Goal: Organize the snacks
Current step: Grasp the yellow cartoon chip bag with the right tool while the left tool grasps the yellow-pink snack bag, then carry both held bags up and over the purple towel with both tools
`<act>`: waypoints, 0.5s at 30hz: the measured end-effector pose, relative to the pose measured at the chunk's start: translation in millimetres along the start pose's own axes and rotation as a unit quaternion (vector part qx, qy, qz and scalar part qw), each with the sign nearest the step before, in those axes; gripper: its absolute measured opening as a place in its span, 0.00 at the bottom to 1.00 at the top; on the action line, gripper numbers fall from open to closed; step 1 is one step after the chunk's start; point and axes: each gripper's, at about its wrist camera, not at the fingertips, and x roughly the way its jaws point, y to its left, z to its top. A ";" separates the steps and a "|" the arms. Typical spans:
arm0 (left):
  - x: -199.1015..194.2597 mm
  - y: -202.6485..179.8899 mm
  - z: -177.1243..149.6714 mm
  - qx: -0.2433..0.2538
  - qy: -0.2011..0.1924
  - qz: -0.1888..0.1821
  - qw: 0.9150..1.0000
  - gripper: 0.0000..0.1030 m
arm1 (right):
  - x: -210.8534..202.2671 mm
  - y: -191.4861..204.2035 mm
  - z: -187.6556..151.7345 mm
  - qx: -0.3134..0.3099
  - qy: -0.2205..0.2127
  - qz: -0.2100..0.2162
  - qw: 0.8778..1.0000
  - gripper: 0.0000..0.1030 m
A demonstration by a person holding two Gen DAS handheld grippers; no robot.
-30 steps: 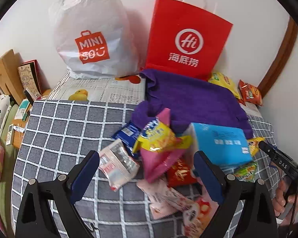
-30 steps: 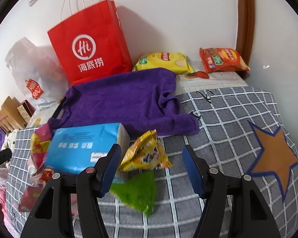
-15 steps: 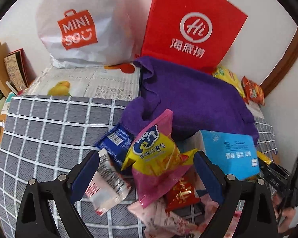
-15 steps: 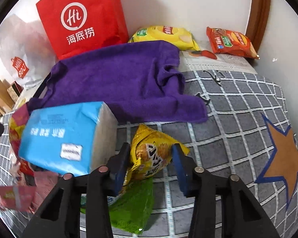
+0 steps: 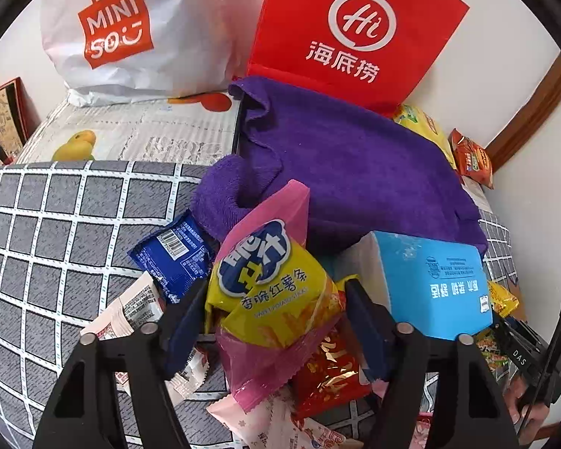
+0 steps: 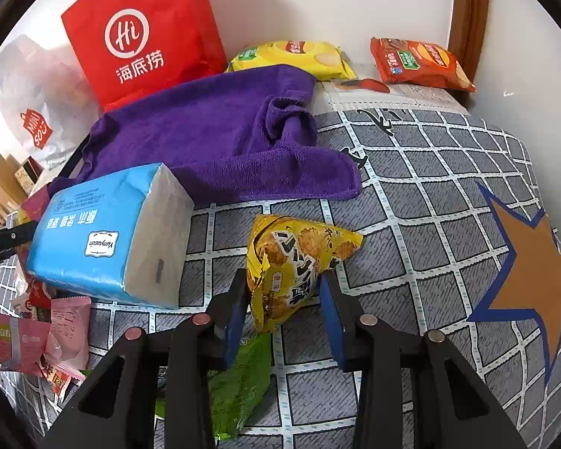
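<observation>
Snacks: yellow-pink sweet-potato bag (image 5: 269, 292) tops the pile left of the blue tissue pack (image 6: 104, 232), between the left gripper (image 5: 276, 321) fingers, just closing. Right gripper (image 6: 284, 292) has just pinched the yellow packet (image 6: 295, 262), right of that pack, long axis upright.

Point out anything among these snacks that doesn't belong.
The blue tissue pack lies tilted on the snack heap, and the rumpled purple towel sprawls behind it. Neither is a snack.

Grey bedspread (image 6: 430, 172) with white grid and an orange, blue-edged star (image 6: 531, 273); purple towel (image 6: 213, 142); red paper bag (image 6: 142, 33); light-blue tissue pack (image 6: 93, 232).
</observation>
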 end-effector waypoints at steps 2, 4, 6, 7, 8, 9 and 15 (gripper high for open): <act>-4.0 0.2 0.0 0.003 -0.003 -0.003 1.000 0.64 | -3.5 -0.3 -0.5 0.003 -0.008 -0.004 1.000 0.34; -9.7 1.2 -0.9 0.006 -0.009 -0.005 1.000 0.64 | -9.1 0.2 -1.8 0.002 -0.016 -0.004 1.000 0.33; -16.0 2.8 -2.7 0.003 -0.011 -0.010 1.000 0.64 | -13.1 0.5 -2.9 0.002 -0.019 -0.002 1.000 0.33; -21.4 3.7 -4.0 0.002 -0.015 -0.014 1.000 0.64 | -15.6 0.5 -3.9 0.002 -0.022 -0.003 1.000 0.33; -24.7 4.2 -5.1 0.002 -0.017 -0.014 1.000 0.64 | -18.9 0.8 -4.8 0.002 -0.026 -0.004 1.000 0.33; -30.2 4.6 -6.8 0.003 -0.023 -0.013 1.000 0.64 | -22.0 0.6 -5.2 0.004 -0.030 -0.005 1.000 0.33; -56.6 0.0 -12.2 0.011 -0.039 -0.021 0.999 0.64 | -46.6 1.4 -6.5 0.008 -0.053 -0.003 0.999 0.33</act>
